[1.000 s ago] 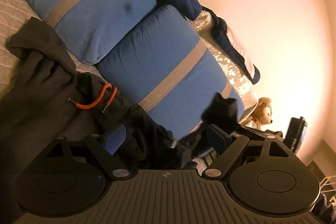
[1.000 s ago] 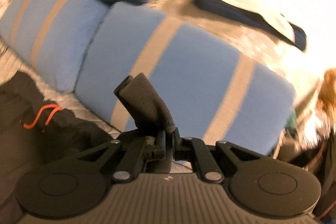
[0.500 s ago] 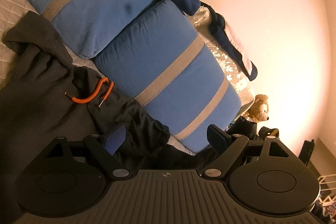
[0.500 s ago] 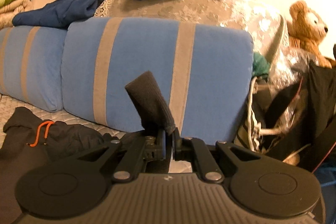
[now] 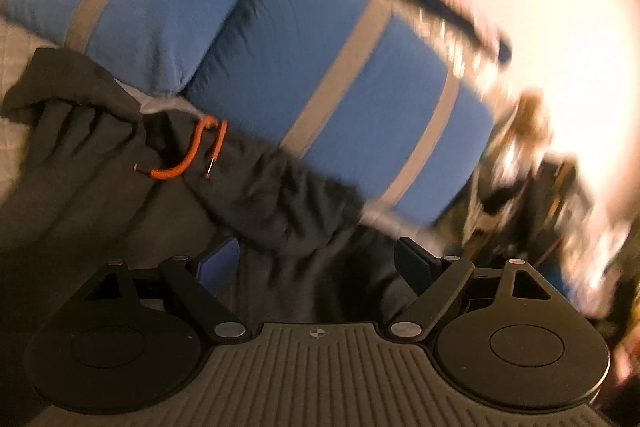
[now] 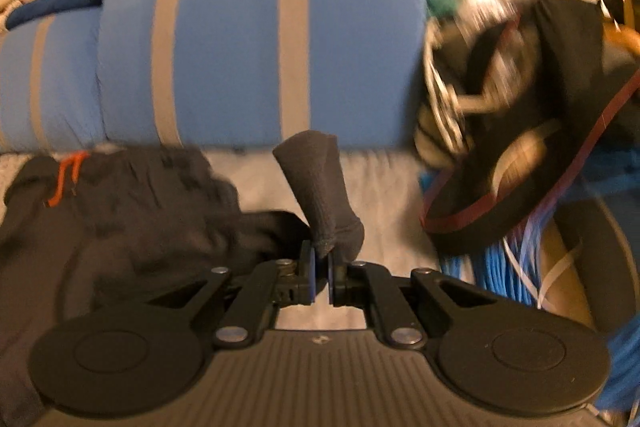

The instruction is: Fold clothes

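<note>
Trousers (image 5: pixel 120 163): dark grey cloth, matt, soft, creased. Drawstring (image 5: pixel 188 155): orange woven cord, small metal tips. Pillows (image 5: pixel 320 59): blue cloth with grey bands, matt, slightly fuzzy. Bed cover (image 5: pixel 16 39): pale quilted cloth. Right gripper (image 6: pixel 320 277): matt black plastic, ribbed body, bright metal pivots; pinched trouser cuff (image 6: pixel 320 183) shows fine knit texture.

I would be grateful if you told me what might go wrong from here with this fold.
1. The right hand-held gripper pinches only a narrow tip of the dark garment, so the cloth may slip free when pulled.
2. The left hand-held gripper is open above bunched fabric and may grab several layers.
3. The orange drawstring lies loose and might get folded in or snag.
</note>
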Available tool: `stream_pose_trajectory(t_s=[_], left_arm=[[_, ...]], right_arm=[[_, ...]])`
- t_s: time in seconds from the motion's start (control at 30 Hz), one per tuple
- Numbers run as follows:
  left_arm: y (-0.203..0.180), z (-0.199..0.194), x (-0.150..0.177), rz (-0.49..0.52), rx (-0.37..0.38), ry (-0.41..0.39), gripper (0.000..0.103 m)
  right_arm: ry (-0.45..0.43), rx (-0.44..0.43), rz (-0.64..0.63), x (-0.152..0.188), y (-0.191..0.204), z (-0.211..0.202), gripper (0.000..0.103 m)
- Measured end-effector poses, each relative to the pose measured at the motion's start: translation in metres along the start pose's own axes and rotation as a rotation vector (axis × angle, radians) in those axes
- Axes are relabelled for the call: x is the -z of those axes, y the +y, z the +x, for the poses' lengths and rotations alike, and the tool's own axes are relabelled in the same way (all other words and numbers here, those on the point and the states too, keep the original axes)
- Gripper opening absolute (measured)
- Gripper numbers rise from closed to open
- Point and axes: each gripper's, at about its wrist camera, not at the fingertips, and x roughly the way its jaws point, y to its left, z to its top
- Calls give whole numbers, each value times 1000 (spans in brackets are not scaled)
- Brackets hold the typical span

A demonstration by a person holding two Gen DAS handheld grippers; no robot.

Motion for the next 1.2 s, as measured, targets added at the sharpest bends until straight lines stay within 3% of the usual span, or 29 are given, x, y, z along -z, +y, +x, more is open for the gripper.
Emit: stream_pose_trajectory(t_s=[0.07,0.13,0.17,0.23,0.3,0.33,0.47,0.6,0.7,0.83,1.1,1.17,1.2], left_arm=[[-4,10,4,37,-11,77,85],[-5,18,9,62,-15,139,85],[-6,19,10,71,-15,154,85],[-7,21,13,86,-13,174,85],[-7,20,15,90,-8,174,85],[-7,20,15,90,-8,176,85],[-6,19,16,84,-12,172,85],[-9,17,13,83,5,155,85],[-10,17,12,82,12,149,85],[-10,16,12,80,16,143,85],[-9,16,13,80,9,142,85],[-9,16,13,81,8,141,85],[-9,16,13,80,7,142,85]], right_arm=[[39,5,-10,16,-2,1,9],[77,3,-33,32,-2,0,32],[98,-4,-52,39,1,-2,35],[119,-16,-103,53,9,-9,54],[116,-32,-166,63,19,-18,66],[111,-41,-182,65,23,-21,68],[74,-70,-142,61,24,-30,68],[21,-77,15,44,3,-33,68],[1,-24,55,32,-15,-26,72],[58,-14,42,27,-39,0,72],[193,-111,47,26,-68,56,76],[207,-139,48,26,-70,63,74],[218,-152,49,26,-71,65,56]])
